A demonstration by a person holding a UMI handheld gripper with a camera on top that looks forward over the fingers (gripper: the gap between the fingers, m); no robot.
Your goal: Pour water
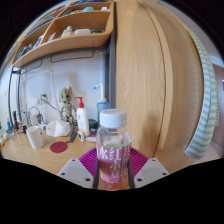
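Observation:
A clear plastic bottle (pixel 113 148) with a white cap and a pink label with white characters stands upright between my fingers. My gripper (pixel 113 166) is shut on the bottle: both magenta pads (pixel 90 160) press on its sides at label height. The bottle holds a pale liquid. Its base is hidden below the fingers. A white mug (pixel 36 137) stands on the wooden desk (pixel 30 152) to the left, beyond the fingers.
A spray bottle (pixel 82 120) and a small figurine (pixel 66 105) stand at the back of the desk. A red coaster (pixel 59 147) lies near the mug. A wooden shelf (pixel 70 35) hangs above. A tall wooden panel (pixel 150 80) rises at the right.

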